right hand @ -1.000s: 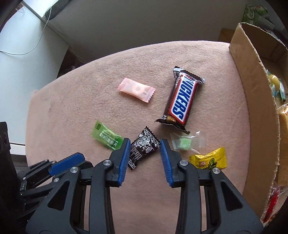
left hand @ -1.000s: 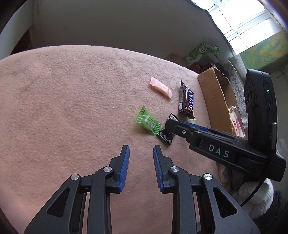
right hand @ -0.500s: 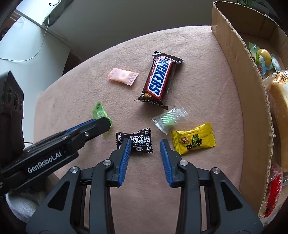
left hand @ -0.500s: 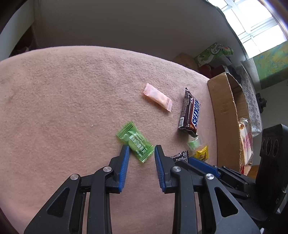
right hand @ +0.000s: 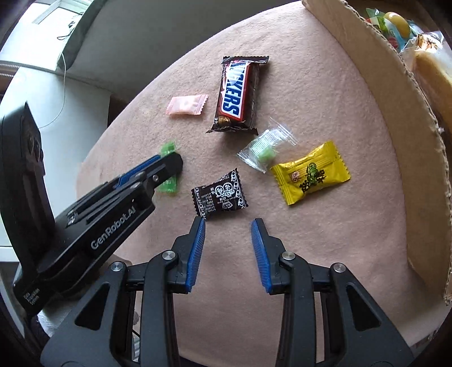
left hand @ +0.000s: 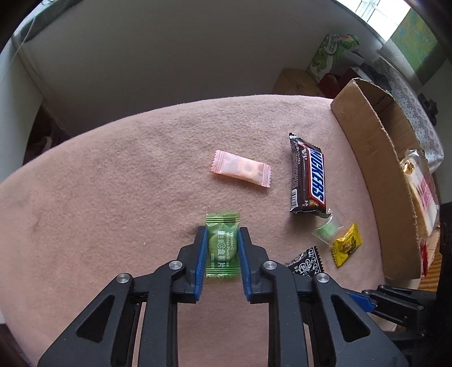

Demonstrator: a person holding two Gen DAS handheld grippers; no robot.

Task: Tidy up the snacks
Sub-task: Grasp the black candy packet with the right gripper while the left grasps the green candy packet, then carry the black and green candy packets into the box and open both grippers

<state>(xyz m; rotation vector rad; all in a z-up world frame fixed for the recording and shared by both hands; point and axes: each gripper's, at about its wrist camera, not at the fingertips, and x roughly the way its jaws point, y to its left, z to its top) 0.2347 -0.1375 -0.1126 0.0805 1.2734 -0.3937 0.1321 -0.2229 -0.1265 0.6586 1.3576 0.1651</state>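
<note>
1. Left gripper [left hand: 221, 248], pointing steeply down at the cloth: its jaws have just been closing, and the blue pads [left hand: 201, 259] now sit against both long edges of the green candy [left hand: 221, 245], clamping it as it lies flat on the surface.
2. Seen from the right wrist view, the left gripper [right hand: 169, 166] enters from the left edge, its black body sloping down to the cloth; only the two ends of the green candy [right hand: 169, 146] show around its tip.
3. Right gripper [right hand: 227, 225], tilted down toward the cloth, jaws parted with nothing between them; its fingertips [right hand: 199, 225] stand just short of the black candy [right hand: 220, 194], which lies flat and untouched.
4. Remaining snacks on the cloth: yellow candy [right hand: 310, 173] near the box; clear packet with a green sweet [right hand: 267, 148] beside it; Snickers bar [right hand: 238, 93] farther off; pink candy [right hand: 188, 105] to the left of the bar.
5. Surface: pink fleece cloth [left hand: 113, 183] covering a table.
6. Cardboard box [right hand: 395, 113] stands along the right edge of the cloth, with wrapped snacks inside.
7. Room: pale wall [left hand: 169, 56] behind the table; window [left hand: 375, 11] at upper right; green carton [left hand: 330, 56] and other boxes beyond the cardboard box.
</note>
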